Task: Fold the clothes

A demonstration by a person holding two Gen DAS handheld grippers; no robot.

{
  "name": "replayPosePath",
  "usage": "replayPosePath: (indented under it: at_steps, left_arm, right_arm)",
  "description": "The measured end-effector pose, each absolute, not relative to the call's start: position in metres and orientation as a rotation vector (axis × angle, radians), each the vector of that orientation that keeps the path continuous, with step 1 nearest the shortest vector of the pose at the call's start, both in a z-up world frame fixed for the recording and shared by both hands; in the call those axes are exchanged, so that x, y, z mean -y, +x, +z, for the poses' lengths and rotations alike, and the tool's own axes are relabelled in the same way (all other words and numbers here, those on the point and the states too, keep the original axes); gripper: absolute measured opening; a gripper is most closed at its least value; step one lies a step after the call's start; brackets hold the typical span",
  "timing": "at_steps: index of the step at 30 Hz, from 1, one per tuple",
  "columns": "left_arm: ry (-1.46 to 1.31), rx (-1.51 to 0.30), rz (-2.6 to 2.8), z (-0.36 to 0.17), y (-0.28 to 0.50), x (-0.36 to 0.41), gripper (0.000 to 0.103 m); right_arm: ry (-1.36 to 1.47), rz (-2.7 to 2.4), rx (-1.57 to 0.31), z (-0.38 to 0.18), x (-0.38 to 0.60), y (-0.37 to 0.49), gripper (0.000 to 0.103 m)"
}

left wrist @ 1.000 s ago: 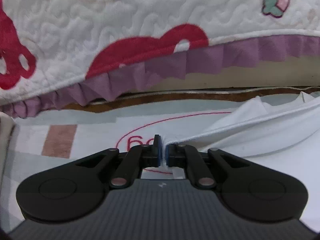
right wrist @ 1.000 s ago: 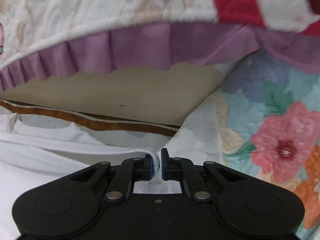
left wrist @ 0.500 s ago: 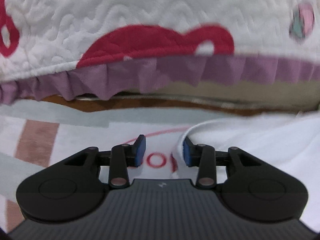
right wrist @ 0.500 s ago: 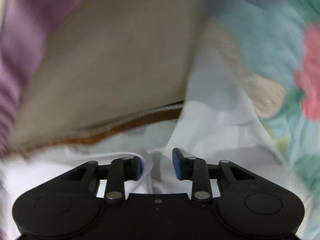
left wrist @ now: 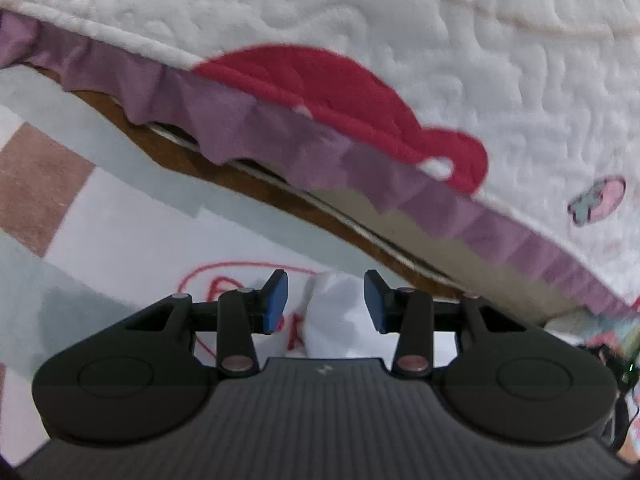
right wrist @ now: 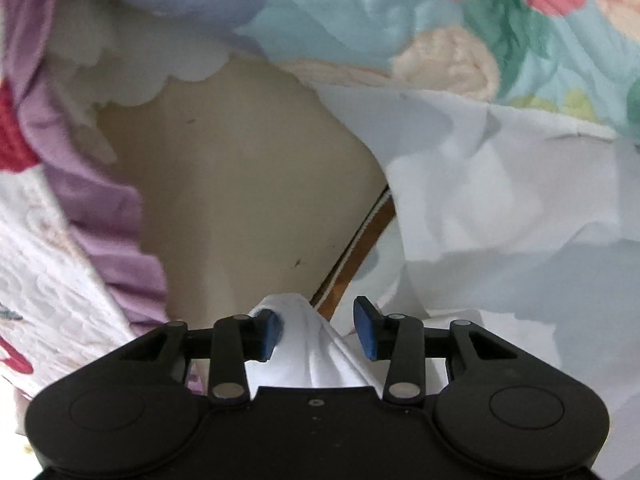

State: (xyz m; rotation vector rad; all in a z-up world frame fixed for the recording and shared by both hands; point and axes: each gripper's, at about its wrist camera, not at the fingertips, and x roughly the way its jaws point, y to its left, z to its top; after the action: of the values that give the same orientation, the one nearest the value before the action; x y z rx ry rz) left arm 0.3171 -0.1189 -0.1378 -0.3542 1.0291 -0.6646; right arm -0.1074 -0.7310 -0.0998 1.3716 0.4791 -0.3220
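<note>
The white garment (left wrist: 338, 320) lies bunched on the patterned mat (left wrist: 128, 232). In the left wrist view a hump of it stands between the blue pads of my left gripper (left wrist: 326, 300), which is open and touches it on neither side. In the right wrist view a raised fold of the same white garment (right wrist: 316, 360) sits between the pads of my right gripper (right wrist: 319, 330). Those jaws are opening: the fold still leans on the left pad (right wrist: 272, 332), and the right one stands clear of it.
A white quilted blanket (left wrist: 400, 20) with red shapes and a purple ruffle (left wrist: 320, 152) hangs close ahead of the left gripper. A floral quilt (right wrist: 400, 20), pale crumpled fabric (right wrist: 500, 200) and a beige panel (right wrist: 240, 180) fill the right wrist view. Brown edging (right wrist: 360, 248) borders the mat.
Both grippers were shut on the white garment's edge a second ago and have opened. Both views have rolled, and the cloth now stands loose between the pads.
</note>
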Motion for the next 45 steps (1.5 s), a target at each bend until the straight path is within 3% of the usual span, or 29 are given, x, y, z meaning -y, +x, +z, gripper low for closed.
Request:
replayPosePath:
  at_steps: [3,6,12,15,20,22,23,27,32,35,37,38,39,41,42,44,45]
  left_arm:
    - [-0.292,-0.998,-0.646,-0.131,0.317,0.123,0.040]
    - [-0.152,-0.944,-0.696,-0.125,0.301,0.138,0.041]
    - [0.154,-0.802,-0.627,-0.126,0.257,0.164,0.041]
    - [0.133,-0.869,-0.638,-0.135,0.254,0.167,0.041]
    - [0.096,-0.824,-0.612,-0.124,0.223,0.134,0.041]
    - [0.054,-0.850,-0.639,-0.120,0.207,0.117,0.041]
    - [0.037,-0.872,-0.654,-0.119,0.198,0.111,0.041]
    - [0.040,-0.971,-0.667,-0.124,0.162,0.099,0.040]
    - [-0.047,-1.055,-0.729,-0.134,0.125,0.075,0.041]
    - [-0.115,-1.106,-0.715,-0.140,0.111,0.061,0.041]
    - [-0.164,-1.131,-0.724,-0.141,0.106,0.055,0.039]
    - [-0.182,-1.137,-0.733,-0.141,0.103,0.053,0.036]
    - [-0.184,-1.132,-0.757,-0.142,0.101,0.054,0.027]
    - [-0.186,-1.119,-0.806,-0.143,0.096,0.055,0.009]
    - [-0.162,-1.109,-0.804,-0.143,0.093,0.056,0.005]
    - [-0.140,-1.087,-0.807,-0.139,0.088,0.056,0.004]
    - [-0.151,-1.069,-0.806,-0.134,0.086,0.053,0.004]
  right_arm:
    - [1.421,-0.386,-0.544,-0.104,0.731,-0.110,0.057]
    - [1.527,-0.575,-0.634,-0.111,0.728,-0.113,0.059]
    - [1.048,-0.484,-0.576,-0.056,0.698,-0.075,0.059]
    - [0.891,-0.490,-0.541,-0.045,0.683,-0.070,0.060]
    - [0.658,-0.443,-0.654,-0.050,0.634,-0.083,0.058]
    - [0.657,-0.423,-0.609,-0.055,0.608,-0.115,0.041]
    - [0.640,-0.425,-0.605,-0.058,0.596,-0.130,0.006]
    - [0.487,-0.522,-0.720,-0.070,0.568,-0.180,0.003]
    - [0.601,-0.411,-0.609,-0.065,0.543,-0.243,0.012]
    - [0.629,-0.360,-0.625,-0.083,0.558,-0.260,0.034]
    - [0.652,-0.349,-0.640,-0.093,0.556,-0.271,0.036]
    - [0.662,-0.341,-0.644,-0.099,0.558,-0.270,0.038]
    - [0.664,-0.333,-0.649,-0.102,0.556,-0.268,0.049]
    - [0.631,-0.312,-0.662,-0.106,0.552,-0.262,0.059]
    - [0.609,-0.292,-0.637,-0.105,0.551,-0.261,0.049]
    - [0.574,-0.254,-0.581,-0.101,0.548,-0.260,0.006]
    - [0.584,-0.245,-0.528,-0.095,0.546,-0.266,0.006]
